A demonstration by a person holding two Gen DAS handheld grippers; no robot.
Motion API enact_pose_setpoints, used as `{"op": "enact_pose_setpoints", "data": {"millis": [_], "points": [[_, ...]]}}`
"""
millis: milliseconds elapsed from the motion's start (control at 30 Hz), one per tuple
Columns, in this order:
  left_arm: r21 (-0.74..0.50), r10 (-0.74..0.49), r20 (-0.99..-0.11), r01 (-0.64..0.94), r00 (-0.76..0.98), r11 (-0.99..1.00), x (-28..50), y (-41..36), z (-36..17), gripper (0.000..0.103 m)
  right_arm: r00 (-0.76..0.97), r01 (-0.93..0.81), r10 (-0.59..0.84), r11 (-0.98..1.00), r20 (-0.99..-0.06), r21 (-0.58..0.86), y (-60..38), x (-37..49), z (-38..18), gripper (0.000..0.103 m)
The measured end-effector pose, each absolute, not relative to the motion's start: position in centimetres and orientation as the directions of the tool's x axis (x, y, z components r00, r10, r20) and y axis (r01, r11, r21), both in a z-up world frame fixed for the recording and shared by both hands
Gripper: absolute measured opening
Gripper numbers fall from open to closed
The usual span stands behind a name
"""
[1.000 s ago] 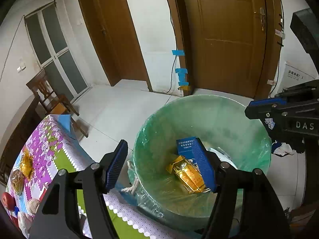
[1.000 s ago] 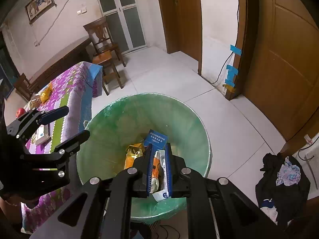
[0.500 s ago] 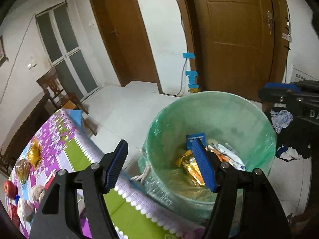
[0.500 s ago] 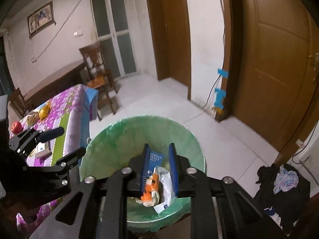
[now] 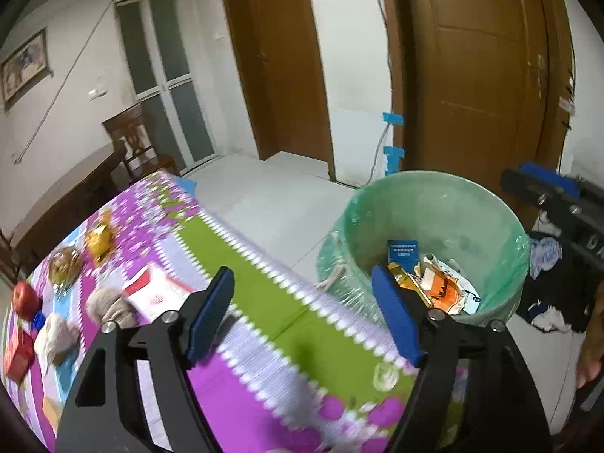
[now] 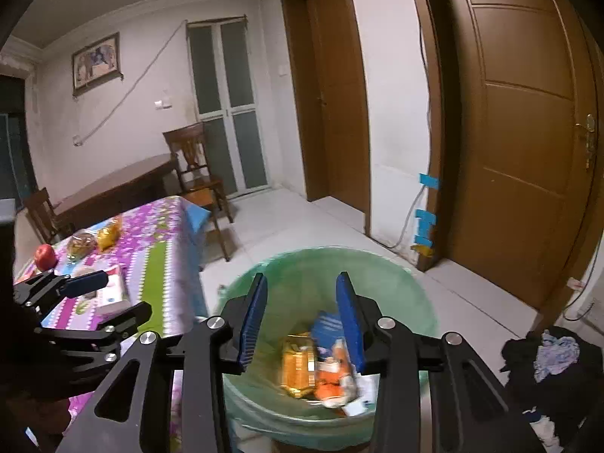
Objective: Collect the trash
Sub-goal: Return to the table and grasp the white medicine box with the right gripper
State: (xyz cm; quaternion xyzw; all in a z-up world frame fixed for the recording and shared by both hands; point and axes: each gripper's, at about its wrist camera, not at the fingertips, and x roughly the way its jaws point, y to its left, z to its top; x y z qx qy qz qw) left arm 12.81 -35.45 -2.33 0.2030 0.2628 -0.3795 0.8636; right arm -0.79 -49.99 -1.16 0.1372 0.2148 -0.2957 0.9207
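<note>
A green-lined trash bin (image 5: 438,207) (image 6: 302,271) stands on the floor beside the table. Inside lie a blue box (image 5: 403,251), a gold wrapper (image 6: 298,368) and an orange-white wrapper (image 6: 332,377) (image 5: 445,288). My right gripper (image 6: 302,315) is open and empty above the bin. My left gripper (image 5: 302,313) is open and empty over the table's floral cloth (image 5: 264,302). It also shows at the left of the right wrist view (image 6: 109,294).
On the table lie a red apple (image 5: 24,298), a gold packet (image 5: 99,238), a bagged snack (image 5: 64,266), a white-red box (image 5: 154,292) and wrapped items (image 5: 56,334). Dark clothes (image 6: 555,362) lie on the floor at right. A wooden chair (image 6: 196,170) stands behind.
My right gripper opened and let the orange-white wrapper fall into the bin, then rose. My left gripper swung left from over the bin to over the table.
</note>
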Motion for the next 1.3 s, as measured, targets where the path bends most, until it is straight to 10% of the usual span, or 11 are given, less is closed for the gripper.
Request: {"op": "enact_pose_setpoints", "data": {"millis": [833, 1300], "points": [[0.092, -0.422, -0.517, 0.539, 0.745, 0.837, 22.9, -9.5, 2.8, 0.088, 0.834, 0.296, -0.207, 0.95, -0.512, 0.098, -34.7, 12.4, -0.7, 0.071], [-0.122, -0.488, -0.59, 0.526, 0.643, 0.842, 26.9, -2.9, -0.2, 0.089, 0.656, 0.046, -0.087, 0.996, -0.75, -0.075, -33.0, 26.1, -4.7, 0.098]]}}
